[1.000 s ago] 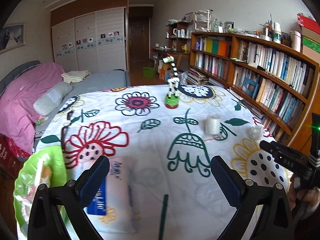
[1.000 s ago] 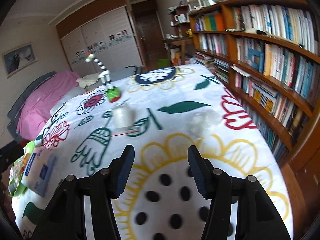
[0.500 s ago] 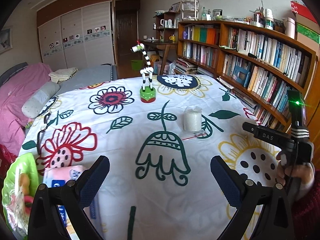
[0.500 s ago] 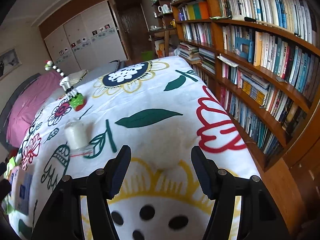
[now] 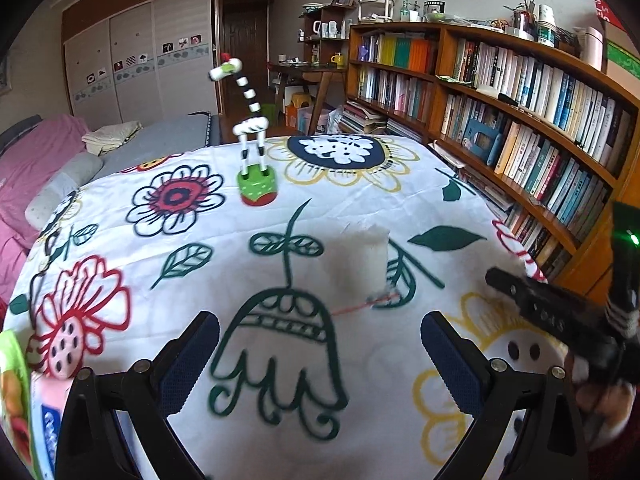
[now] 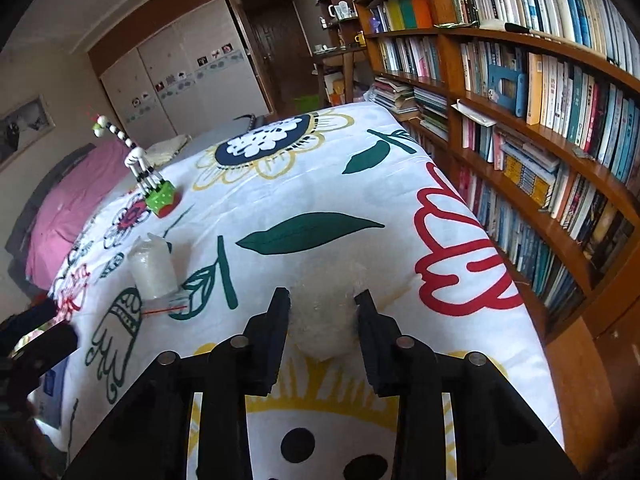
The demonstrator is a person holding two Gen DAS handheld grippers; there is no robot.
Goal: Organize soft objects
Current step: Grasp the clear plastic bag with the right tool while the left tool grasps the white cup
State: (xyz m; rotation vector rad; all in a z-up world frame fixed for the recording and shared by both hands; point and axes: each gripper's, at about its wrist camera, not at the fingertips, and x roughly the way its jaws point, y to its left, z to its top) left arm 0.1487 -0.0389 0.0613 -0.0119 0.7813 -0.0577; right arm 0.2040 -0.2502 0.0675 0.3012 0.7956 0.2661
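A clear crumpled plastic wad (image 6: 323, 316) lies on the flowered tablecloth (image 6: 360, 208). My right gripper (image 6: 322, 300) is open, its fingers on either side of the wad, close to it. A white wrapped roll (image 6: 154, 270) stands upright to the left; it also shows in the left wrist view (image 5: 360, 258). My left gripper (image 5: 318, 340) is open wide and empty above the cloth (image 5: 280, 320), short of the roll. The right gripper's body (image 5: 560, 320) shows at the right of the left wrist view.
A striped giraffe toy on a green base (image 5: 256, 184) stands at the far side of the table. A tissue pack (image 5: 48, 420) and a green bag (image 5: 12, 400) lie at the near left. Bookshelves (image 6: 540, 120) run along the right. A bed (image 5: 40, 160) is behind left.
My right gripper has moved forward and down until its fingers flank the plastic wad. My left gripper has moved forward and right toward the white roll; the tissue pack slid to the frame's left edge.
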